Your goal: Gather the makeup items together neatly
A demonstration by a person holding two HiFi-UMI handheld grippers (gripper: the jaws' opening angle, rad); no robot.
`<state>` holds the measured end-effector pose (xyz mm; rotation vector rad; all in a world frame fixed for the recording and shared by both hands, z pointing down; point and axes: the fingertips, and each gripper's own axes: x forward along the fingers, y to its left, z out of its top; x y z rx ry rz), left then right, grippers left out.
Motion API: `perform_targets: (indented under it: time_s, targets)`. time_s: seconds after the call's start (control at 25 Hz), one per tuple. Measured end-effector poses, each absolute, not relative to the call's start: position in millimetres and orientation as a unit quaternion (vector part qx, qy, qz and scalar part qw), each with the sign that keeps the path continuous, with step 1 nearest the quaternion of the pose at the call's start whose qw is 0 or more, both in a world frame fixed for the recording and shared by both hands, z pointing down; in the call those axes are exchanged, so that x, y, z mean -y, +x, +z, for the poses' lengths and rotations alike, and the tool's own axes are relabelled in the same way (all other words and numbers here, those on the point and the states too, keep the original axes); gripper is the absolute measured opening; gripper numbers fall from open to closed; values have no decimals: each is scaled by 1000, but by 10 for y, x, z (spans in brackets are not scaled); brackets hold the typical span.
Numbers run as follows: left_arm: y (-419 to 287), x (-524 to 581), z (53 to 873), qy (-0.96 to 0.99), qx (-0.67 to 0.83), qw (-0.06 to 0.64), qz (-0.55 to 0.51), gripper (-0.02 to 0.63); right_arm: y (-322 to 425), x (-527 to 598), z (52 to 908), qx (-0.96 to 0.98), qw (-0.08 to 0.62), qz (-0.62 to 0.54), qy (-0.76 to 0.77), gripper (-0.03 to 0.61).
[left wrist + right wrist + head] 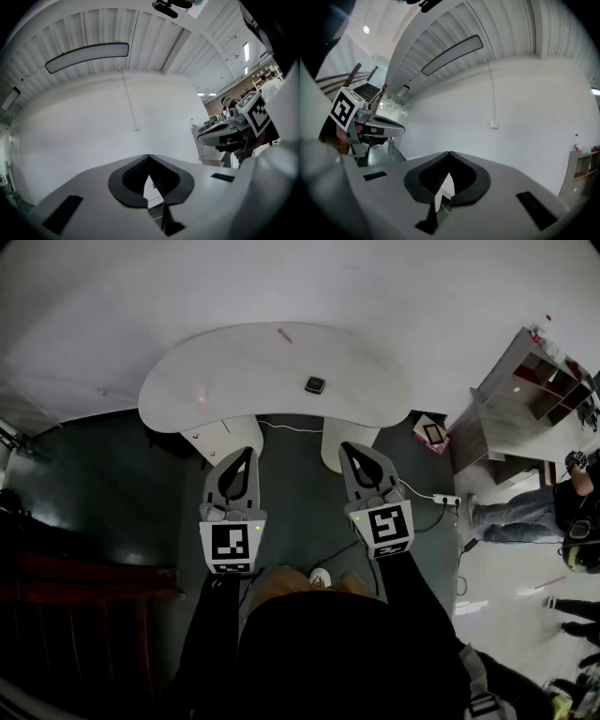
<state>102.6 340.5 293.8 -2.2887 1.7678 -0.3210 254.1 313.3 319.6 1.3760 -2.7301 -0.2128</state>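
Head view: the left gripper (247, 454) and right gripper (348, 448) hang level side by side at 12 o'clock, short of the near edge of the white curved tabletop (234, 362). Looks like a neutral ready pose to me, nothing started yet. The makeup is spread out. There's a dark compact (315, 384) by the front edge at about 1 o'clock, a pink stick (284, 335) further back at 12, and a pale pinkish thing (201, 396) at 11 that's too small to name. There's loads of bare top between them for sliding stuff together. Mind the power strip (446, 500) on the floor at 3 and the shelf unit (525, 395) at 2.

Left gripper view: fingers (131, 176) pressed together, pinching nothing, with just wall (93, 122) ahead.

Right gripper view: same deal, fingers (426, 177) closed on nothing.
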Motion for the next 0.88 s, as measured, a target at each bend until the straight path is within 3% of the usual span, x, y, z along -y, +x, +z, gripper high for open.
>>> perform_targets:
  time_s: [0.88]
  targets:
    - [833,-3248,2909,-775,-609,132,-102,15,2230,-3066,3276,921,17,-51,386,28]
